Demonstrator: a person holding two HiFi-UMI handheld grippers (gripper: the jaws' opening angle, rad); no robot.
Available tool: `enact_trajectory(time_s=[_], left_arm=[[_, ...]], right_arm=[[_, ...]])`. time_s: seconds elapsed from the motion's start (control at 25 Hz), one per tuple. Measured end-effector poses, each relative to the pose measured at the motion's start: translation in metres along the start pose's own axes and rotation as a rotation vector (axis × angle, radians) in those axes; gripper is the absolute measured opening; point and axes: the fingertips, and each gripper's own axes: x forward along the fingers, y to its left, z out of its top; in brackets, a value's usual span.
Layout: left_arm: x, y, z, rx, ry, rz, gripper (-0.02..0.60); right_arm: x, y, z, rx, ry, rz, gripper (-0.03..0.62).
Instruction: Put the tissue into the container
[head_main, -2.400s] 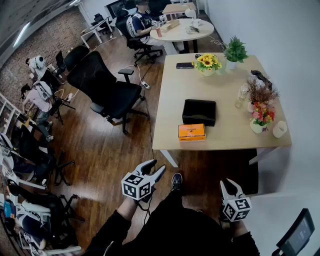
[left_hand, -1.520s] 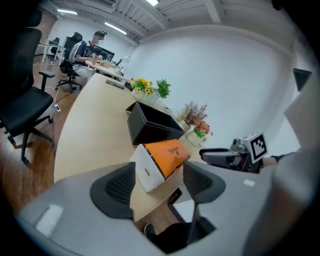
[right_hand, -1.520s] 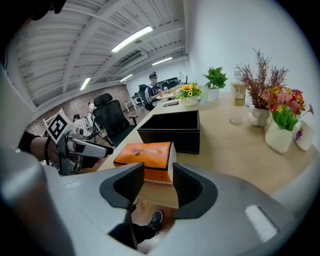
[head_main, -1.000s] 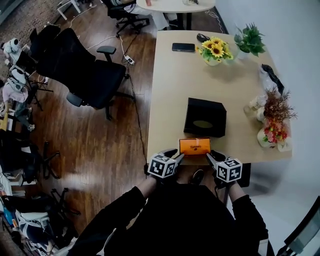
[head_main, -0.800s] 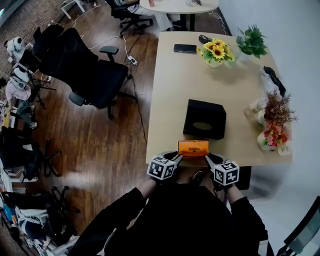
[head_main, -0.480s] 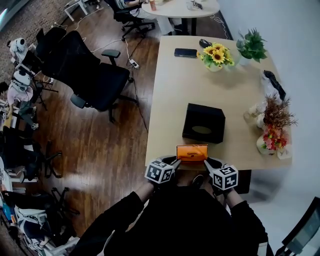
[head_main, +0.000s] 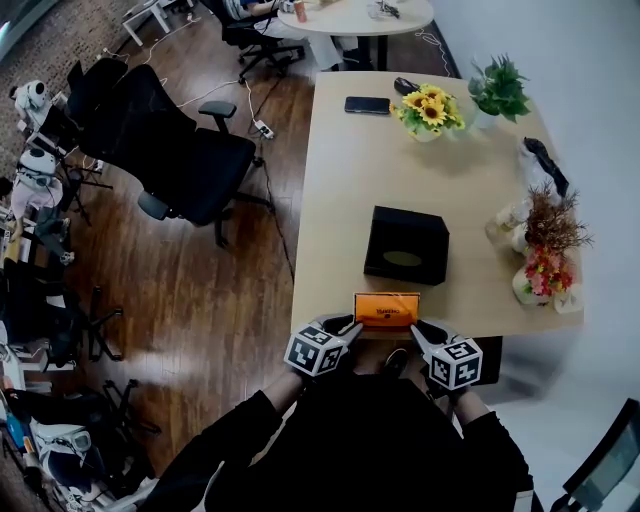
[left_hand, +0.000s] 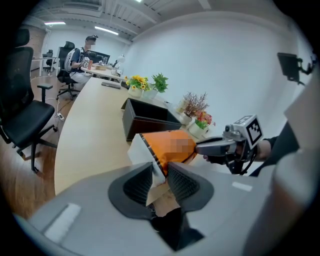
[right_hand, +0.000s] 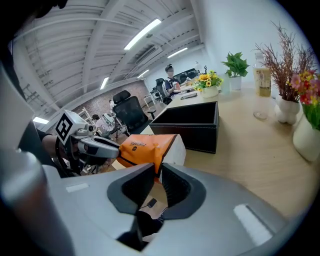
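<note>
The tissue pack (head_main: 387, 310) is a flat orange packet with white ends. It lies level with its long side across and is pinched at both short ends. The container (head_main: 405, 245), a black open-topped rectangular box, stands upright near it at 12 o'clock, slightly apart.

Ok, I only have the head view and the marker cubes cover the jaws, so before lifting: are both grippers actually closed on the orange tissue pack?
Observer: The left gripper is; its jaws are clamped on the white end of the tissue pack.
Operator: And the right one?
Observer: The right gripper has just been closing, and its jaws now pinch the pack's other end at the orange edge.
Operator: Is the container open on top?
Observer: Yes, the right gripper view shows the black container as an open-topped box behind the pack; its floor is out of sight.
</note>
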Motion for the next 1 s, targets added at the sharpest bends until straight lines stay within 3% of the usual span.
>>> enact_trajectory(time_s=[0.4, 1.0], left_arm=[[-0.020, -0.015, 0.016, 0.036, -0.006, -0.029, 0.075], [-0.051, -0.036, 0.087, 0.130, -0.108, -0.089, 0.075]], right_arm=[[-0.025, 0.018, 0.015, -0.011, -0.054, -0.041, 0.051], [-0.064, 0.029, 0.078, -0.030, -0.188, -0.095, 0.049]])
